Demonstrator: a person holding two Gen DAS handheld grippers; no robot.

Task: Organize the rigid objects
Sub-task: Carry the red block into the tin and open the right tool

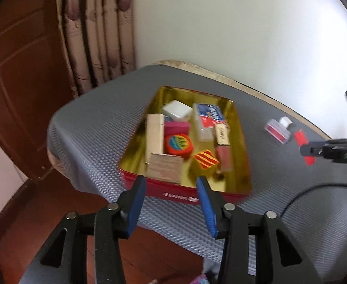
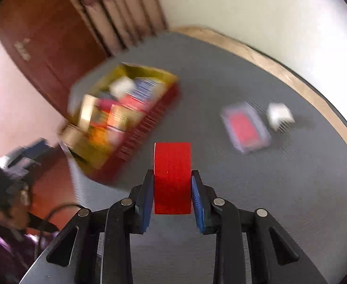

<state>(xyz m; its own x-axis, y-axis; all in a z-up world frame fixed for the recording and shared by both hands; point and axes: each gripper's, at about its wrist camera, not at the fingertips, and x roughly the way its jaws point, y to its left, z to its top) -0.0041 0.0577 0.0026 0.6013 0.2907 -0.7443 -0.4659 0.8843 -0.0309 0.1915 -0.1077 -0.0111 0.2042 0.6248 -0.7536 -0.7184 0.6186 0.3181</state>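
A red tin with a gold inside (image 1: 230, 111) stands on the grey table mat and holds several small boxes, a round orange tin (image 1: 178, 144) and a striped cube (image 1: 206, 159). My left gripper (image 1: 171, 180) is open and empty, just in front of the tin's near wall. My right gripper (image 2: 172, 174) is shut on a red block (image 2: 172, 177) and holds it above the mat; it also shows in the left wrist view (image 1: 302, 139). The red tin shows blurred at the left in the right wrist view (image 2: 147, 127).
A clear case with a red insert (image 2: 245, 127) and a small white block (image 2: 279, 114) lie on the mat (image 2: 256, 189) to the right of the tin. The table's edge falls away to a wooden floor (image 1: 43, 203) at the left. A curtain, a wooden door and a white wall stand behind.
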